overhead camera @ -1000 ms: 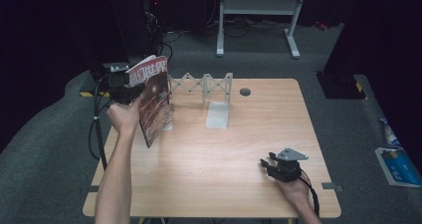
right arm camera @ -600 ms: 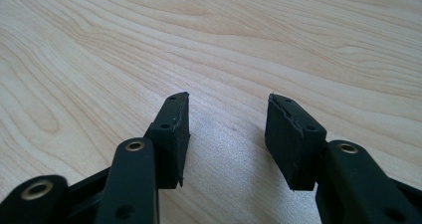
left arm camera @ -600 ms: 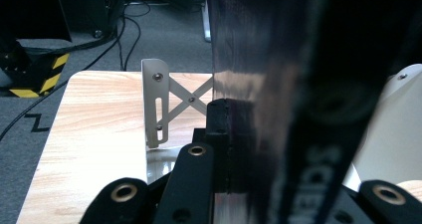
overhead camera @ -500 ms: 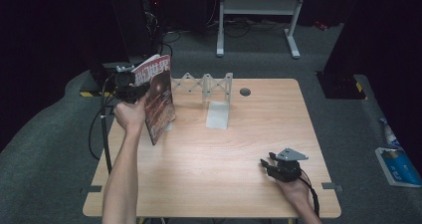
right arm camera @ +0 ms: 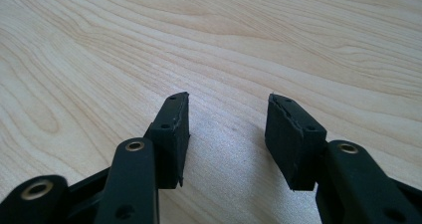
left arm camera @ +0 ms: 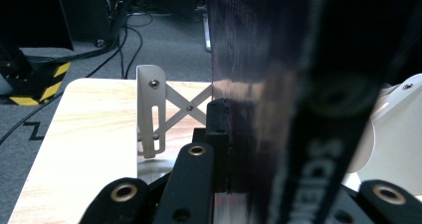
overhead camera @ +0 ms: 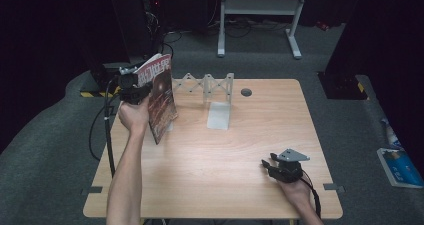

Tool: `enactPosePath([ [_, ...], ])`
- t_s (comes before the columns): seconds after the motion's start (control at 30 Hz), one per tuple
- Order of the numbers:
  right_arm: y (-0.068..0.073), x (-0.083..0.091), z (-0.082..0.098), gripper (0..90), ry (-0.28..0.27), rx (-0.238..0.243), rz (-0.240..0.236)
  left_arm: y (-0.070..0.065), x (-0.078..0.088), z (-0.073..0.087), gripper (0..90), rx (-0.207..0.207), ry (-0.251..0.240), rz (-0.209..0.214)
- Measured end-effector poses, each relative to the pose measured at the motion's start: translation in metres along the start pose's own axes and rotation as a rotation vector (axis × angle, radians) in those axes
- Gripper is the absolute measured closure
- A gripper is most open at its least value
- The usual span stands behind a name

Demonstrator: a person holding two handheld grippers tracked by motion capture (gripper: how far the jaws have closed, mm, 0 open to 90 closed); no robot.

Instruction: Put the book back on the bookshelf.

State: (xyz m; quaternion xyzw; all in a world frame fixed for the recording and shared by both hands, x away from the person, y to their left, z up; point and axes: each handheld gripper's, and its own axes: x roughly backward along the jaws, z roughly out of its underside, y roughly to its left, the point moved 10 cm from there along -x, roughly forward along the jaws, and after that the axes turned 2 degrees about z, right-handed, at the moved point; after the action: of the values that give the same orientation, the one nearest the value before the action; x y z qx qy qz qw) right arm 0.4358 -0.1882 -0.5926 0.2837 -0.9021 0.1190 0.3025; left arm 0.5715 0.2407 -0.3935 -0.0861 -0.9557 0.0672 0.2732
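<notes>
Magazine: the magazine (overhead camera: 161, 99) was held upright above the left rear part of the tabletop (overhead camera: 210, 165), its dark cover with pale lettering facing right in the high view and its lower edge near the wood; whether that edge touched could not be told.
Magazine, close up: in the left gripper view the magazine (left arm camera: 278, 104) stood edge-on as a dark glossy slab with pale letters low on it.
Left gripper: the left gripper (overhead camera: 133, 87) was clenched on the magazine, one black pad (left arm camera: 219, 134) lying flat against its side; the person's left hand (overhead camera: 133, 116) gripped the tool from below, the forearm reaching in from the bottom edge.
Rack: a pale metal rack (overhead camera: 210, 85) with crossed struts stood just behind and to the right of the magazine; its end plate (left arm camera: 151, 112) showed beyond the left jaw.
Flat plate: a pale flat plate (overhead camera: 219, 116) lay in front of the rack.
Right gripper: the right gripper (overhead camera: 272, 165) rested near the front right edge, well apart from the magazine, with the right hand (overhead camera: 295, 190) behind it.
Right jaws: the jaws of the right gripper (right arm camera: 226, 129) were released, spread over bare wood with nothing between them.
Hole: a small dark round hole (overhead camera: 246, 92) sat in the tabletop near the rear edge.
</notes>
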Motion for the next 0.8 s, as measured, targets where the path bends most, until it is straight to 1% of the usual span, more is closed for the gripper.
enactPosePath([
  [0.03,0.000,0.000,0.000,52.2,0.000,0.000,0.000,0.000,0.000,0.000,83.4,-0.007,0.004,0.001],
  [0.23,0.000,0.000,0.000,52.2,0.000,0.000,0.000,0.002,-0.001,0.003,82.9,-0.009,0.031,0.004],
  [0.33,0.000,0.000,0.000,52.2,0.000,-0.001,0.000,0.003,-0.002,0.006,82.7,-0.013,0.056,0.008],
  [0.37,0.000,0.000,0.000,52.2,0.000,0.000,0.000,0.003,-0.002,0.007,82.6,-0.013,0.074,0.007],
  [0.47,0.000,0.000,0.000,52.2,0.000,0.000,0.000,0.002,-0.002,0.008,82.5,-0.034,0.105,-0.003],
  [0.6,0.000,0.000,0.000,52.2,0.000,0.000,0.000,0.001,-0.003,0.009,82.2,-0.048,0.145,-0.006],
  [0.8,0.000,0.000,0.000,52.1,0.000,0.000,0.000,0.000,-0.004,0.011,82.0,-0.063,0.177,-0.012],
])
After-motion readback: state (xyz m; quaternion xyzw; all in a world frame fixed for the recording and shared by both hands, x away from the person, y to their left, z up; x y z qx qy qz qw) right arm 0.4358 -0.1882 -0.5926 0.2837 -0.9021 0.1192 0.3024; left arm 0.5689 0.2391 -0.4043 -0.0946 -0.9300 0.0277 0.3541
